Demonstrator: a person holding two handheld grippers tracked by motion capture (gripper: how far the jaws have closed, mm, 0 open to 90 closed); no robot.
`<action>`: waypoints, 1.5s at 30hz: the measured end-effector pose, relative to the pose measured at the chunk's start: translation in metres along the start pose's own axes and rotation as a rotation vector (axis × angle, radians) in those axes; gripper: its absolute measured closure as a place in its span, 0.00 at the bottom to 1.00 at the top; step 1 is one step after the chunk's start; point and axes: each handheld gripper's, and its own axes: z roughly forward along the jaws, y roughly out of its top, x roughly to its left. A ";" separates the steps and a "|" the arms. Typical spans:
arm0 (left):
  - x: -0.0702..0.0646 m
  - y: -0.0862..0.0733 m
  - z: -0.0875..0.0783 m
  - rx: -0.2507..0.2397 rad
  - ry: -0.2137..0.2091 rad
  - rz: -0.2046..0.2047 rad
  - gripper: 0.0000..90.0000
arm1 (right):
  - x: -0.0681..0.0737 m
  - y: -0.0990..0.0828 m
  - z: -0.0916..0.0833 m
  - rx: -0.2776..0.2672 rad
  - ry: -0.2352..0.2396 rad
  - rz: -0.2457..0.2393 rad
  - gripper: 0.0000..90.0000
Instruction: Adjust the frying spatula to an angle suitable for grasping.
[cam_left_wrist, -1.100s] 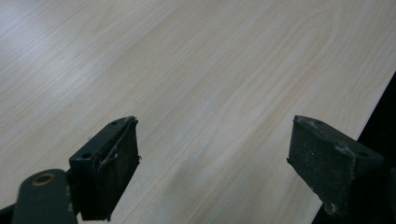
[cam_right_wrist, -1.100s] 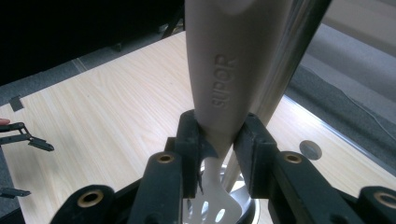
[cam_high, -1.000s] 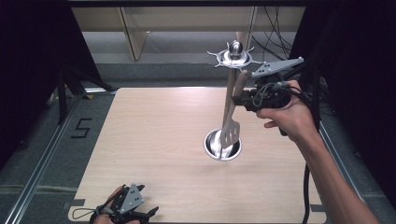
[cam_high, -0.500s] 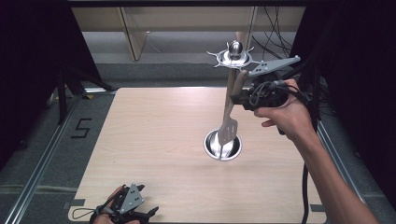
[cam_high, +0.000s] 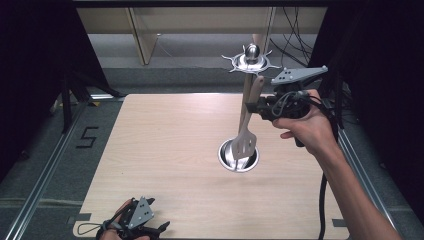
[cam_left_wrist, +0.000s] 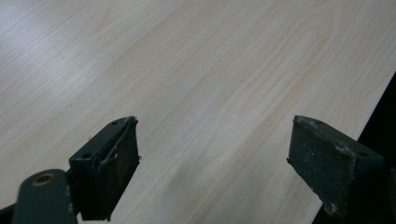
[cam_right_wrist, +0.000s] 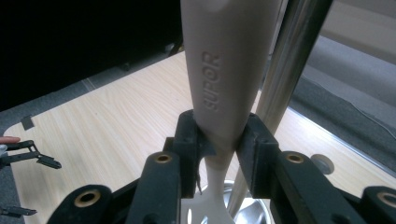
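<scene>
Your right gripper (cam_high: 260, 106) pinches the pale handle of a slotted spatula (cam_high: 246, 137), both pads pressed against it in the right gripper view (cam_right_wrist: 218, 140), though the jaws have just been easing apart slightly. The spatula hangs upright, touching or just beside the steel pole of a utensil stand (cam_high: 248, 90), its blade just above the stand's round base (cam_high: 226, 156). The stand sits right of the table's centre, leaving broad bare wood to its left and in front. Your left gripper (cam_high: 137, 225) rests at the table's (cam_high: 165, 150) near edge, jaws spread wide over bare wood (cam_left_wrist: 215, 154), with the table's side edge just beside one jaw.
</scene>
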 end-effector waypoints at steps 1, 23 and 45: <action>0.000 0.000 0.000 0.000 0.000 -0.002 0.17 | -0.002 -0.001 0.000 -0.001 0.016 -0.003 0.79; 0.000 0.000 0.000 -0.008 -0.003 -0.004 0.17 | -0.005 -0.022 -0.017 -0.080 0.017 0.063 0.45; 0.001 0.001 -0.001 -0.002 0.000 0.003 0.17 | -0.003 -0.108 -0.017 -0.138 -0.014 0.116 0.41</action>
